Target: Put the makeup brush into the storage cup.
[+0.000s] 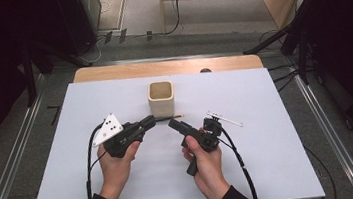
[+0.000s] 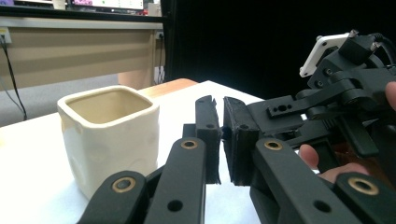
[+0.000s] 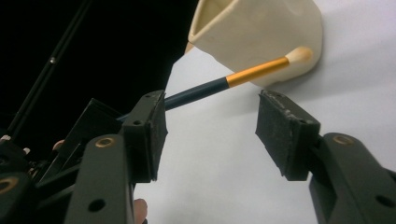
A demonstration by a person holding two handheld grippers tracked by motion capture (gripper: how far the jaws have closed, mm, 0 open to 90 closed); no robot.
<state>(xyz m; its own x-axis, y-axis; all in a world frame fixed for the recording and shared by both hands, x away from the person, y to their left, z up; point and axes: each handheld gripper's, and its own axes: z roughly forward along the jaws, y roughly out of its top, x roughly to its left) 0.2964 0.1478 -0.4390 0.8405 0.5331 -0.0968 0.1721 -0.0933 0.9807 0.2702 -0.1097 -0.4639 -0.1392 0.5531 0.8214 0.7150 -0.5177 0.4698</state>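
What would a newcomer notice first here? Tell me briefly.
The cream square cup stands mid-table on the white sheet. Just in front of it, the left tongs are shut on a dark brush with a gold ferrule, while the right tongs gape open beside it.

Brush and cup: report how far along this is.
Done: the left claw is shut on the brush, lifted off the table. In hand: its tip sits beside the cream cup, outside it. Left: getting it into the cup; the right claw is open.
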